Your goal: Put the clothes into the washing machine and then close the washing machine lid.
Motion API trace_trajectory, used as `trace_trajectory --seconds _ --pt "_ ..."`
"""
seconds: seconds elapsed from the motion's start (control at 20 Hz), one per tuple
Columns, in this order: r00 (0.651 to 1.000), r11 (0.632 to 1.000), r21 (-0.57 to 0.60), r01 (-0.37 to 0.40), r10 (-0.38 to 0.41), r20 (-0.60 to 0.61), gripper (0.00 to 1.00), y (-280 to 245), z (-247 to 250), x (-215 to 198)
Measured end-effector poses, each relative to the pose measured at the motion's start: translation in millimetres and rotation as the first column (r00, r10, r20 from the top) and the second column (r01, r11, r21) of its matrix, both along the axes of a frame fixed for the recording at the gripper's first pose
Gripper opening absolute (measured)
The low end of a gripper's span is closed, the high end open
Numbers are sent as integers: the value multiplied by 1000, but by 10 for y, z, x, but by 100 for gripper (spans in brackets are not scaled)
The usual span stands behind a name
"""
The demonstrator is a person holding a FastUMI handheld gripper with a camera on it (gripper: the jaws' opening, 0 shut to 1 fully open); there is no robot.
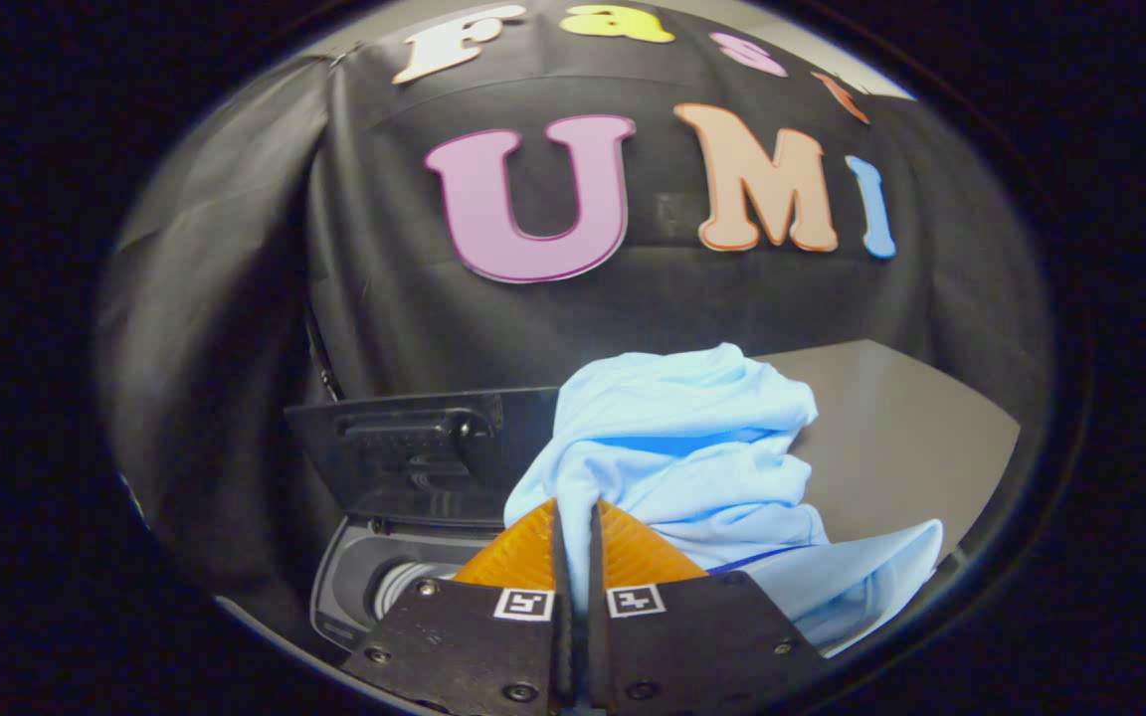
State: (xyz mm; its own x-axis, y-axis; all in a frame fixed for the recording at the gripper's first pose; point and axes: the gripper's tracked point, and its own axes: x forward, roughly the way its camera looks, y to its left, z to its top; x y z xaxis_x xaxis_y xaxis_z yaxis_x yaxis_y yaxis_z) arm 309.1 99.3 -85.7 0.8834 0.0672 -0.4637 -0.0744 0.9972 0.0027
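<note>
My gripper (575, 517) is shut on a light blue garment (692, 447), a fold of which is pinched between the two fingers. The cloth bunches up ahead of the fingers and hangs down to their right, lifted off the surface. Below and to the left of the fingers lies the washing machine's round opening (404, 587) with its grey rim. The machine's dark lid (414, 452) stands raised behind the opening, to the left of the garment.
A grey tabletop (901, 438) stretches to the right behind the garment. Black cloth walls close in at the back and on the left, near the lid.
</note>
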Motion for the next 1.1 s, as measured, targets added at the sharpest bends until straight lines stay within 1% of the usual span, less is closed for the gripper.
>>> trace_trajectory --seconds 0.15,0.3,0.45,0.6,0.65,0.7,0.75,0.8,0.85,0.9,0.95,1.05,1.1 --pt "995 995 -39 -97 96 -24 6 518 -246 -66" --pt "981 982 -35 -185 183 -64 6 1007 -541 -112" --pt "966 971 37 -234 237 -100 6 1413 -905 -165" --pt "936 944 174 -279 308 -172 6 1807 -1331 -262" --pt "929 943 170 -287 317 -188 5 1858 -1428 -261" --pt "926 946 135 -296 319 -203 6 1804 -1499 -235" --pt "926 949 96 -300 314 -211 9 1769 -1387 -245" --pt "926 946 85 -314 325 -193 12 1764 -1311 -232" --pt "933 947 87 -311 321 -164 23 1766 -1203 -212" --pt "933 942 105 -317 330 -141 25 1778 -1091 -186" --pt "938 944 110 -311 323 -127 32 1766 -941 -153" --pt "943 945 103 -312 320 -85 46 1762 -794 -38" --pt "947 947 88 -309 315 -64 45 1724 -707 22"
